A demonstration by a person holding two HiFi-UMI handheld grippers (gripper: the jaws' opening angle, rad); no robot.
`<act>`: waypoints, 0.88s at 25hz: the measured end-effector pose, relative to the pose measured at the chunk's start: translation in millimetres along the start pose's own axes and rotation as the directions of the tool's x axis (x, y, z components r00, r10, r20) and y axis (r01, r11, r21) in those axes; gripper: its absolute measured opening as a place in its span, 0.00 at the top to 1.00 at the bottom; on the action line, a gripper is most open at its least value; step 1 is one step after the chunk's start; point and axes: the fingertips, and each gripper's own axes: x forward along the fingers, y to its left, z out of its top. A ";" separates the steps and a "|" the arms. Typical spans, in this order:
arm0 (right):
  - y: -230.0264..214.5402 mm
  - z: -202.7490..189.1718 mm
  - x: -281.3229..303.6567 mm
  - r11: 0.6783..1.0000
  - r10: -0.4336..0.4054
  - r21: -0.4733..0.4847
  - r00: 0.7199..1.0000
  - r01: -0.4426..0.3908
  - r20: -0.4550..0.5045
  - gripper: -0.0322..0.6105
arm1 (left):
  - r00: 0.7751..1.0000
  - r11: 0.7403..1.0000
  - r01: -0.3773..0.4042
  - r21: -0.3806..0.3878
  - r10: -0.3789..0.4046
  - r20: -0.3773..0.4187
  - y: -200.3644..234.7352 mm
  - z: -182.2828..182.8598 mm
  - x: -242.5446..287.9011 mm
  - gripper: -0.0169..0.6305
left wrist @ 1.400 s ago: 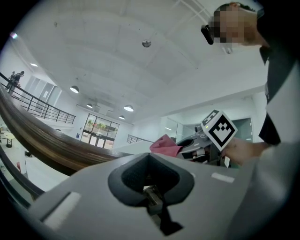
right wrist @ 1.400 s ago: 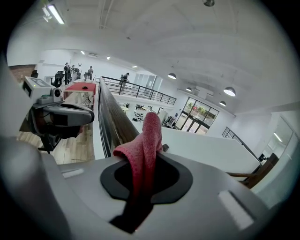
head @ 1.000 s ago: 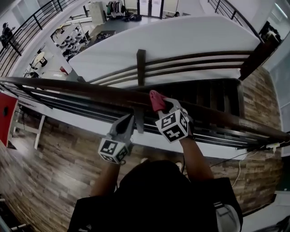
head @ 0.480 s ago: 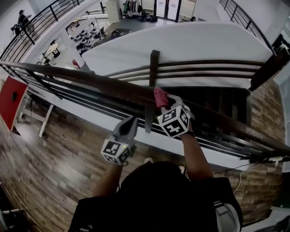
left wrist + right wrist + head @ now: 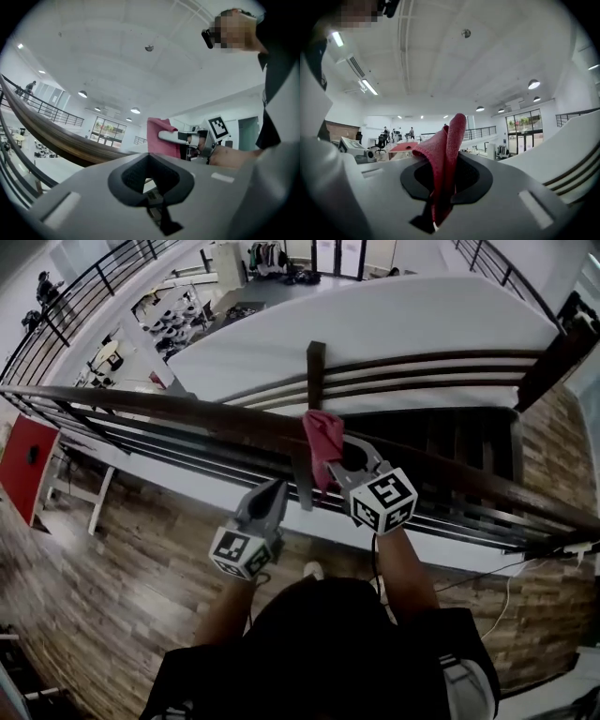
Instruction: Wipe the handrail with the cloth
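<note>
The dark wooden handrail [image 5: 169, 413] crosses the head view from the left edge down to the right. My right gripper [image 5: 336, 457] is shut on a red cloth [image 5: 323, 439], which lies over the rail's line just right of its post; contact with the rail is unclear. In the right gripper view the cloth [image 5: 446, 145] stands up out of the shut jaws [image 5: 439, 197]. My left gripper [image 5: 272, 493] hangs below the rail left of the post, shut and holding nothing. The left gripper view shows the rail [image 5: 56, 136], the cloth [image 5: 160, 138] and the right gripper [image 5: 174, 137].
Thin dark bars [image 5: 187, 460] run under the rail, and a post [image 5: 302, 486] stands between my grippers. Beyond is a stairwell with a second railing [image 5: 412, 367] and a drop to a lower floor. The person stands on wood flooring [image 5: 122, 587]; a white cable [image 5: 502, 582] lies at right.
My right gripper has drawn back towards the person and turned, and the cloth now hangs looser and spreads wider over the rail. The left gripper has stayed put.
</note>
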 end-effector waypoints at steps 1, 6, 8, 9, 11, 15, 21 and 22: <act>-5.0 6.6 -15.3 1.000 -0.014 -0.001 0.999 0.014 0.038 0.88 | 1.000 1.000 0.031 0.001 -0.031 0.004 -7.9 0.3 6.2 0.98; -43.2 26.5 -104.5 0.989 -0.129 0.101 0.972 0.111 0.198 0.88 | 0.970 0.970 0.243 -0.024 -0.243 0.004 -71.7 -1.3 59.0 0.98; -57.3 25.4 -147.3 0.976 -0.193 0.147 0.952 0.161 0.237 0.88 | 0.943 0.943 0.332 -0.018 -0.332 -0.016 -104.0 -12.8 78.6 0.98; -63.0 23.0 -170.7 0.969 -0.225 0.163 0.942 0.188 0.250 0.88 | 0.926 0.926 0.377 -0.017 -0.377 -0.026 -122.3 -19.8 87.2 0.98; -71.2 17.8 -219.6 0.954 -0.286 0.171 0.921 0.247 0.265 0.88 | 0.887 0.888 0.460 -0.025 -0.460 -0.041 -162.2 -32.6 103.1 0.98; -75.6 14.2 -296.0 0.909 -0.416 0.164 0.869 0.384 0.269 0.88 | 0.811 0.814 0.579 -0.050 -0.581 -0.068 -221.7 -41.5 126.3 0.98; -89.1 -5.0 -427.7 0.804 -0.595 0.197 0.760 0.562 0.261 0.88 | 0.667 0.673 0.735 -0.086 -0.740 -0.091 -353.9 -69.0 153.8 0.98; -92.5 -8.9 -446.2 0.789 -0.615 0.199 0.746 0.582 0.257 0.88 | 0.644 0.651 0.754 -0.085 -0.759 -0.094 -374.6 -74.8 158.8 0.98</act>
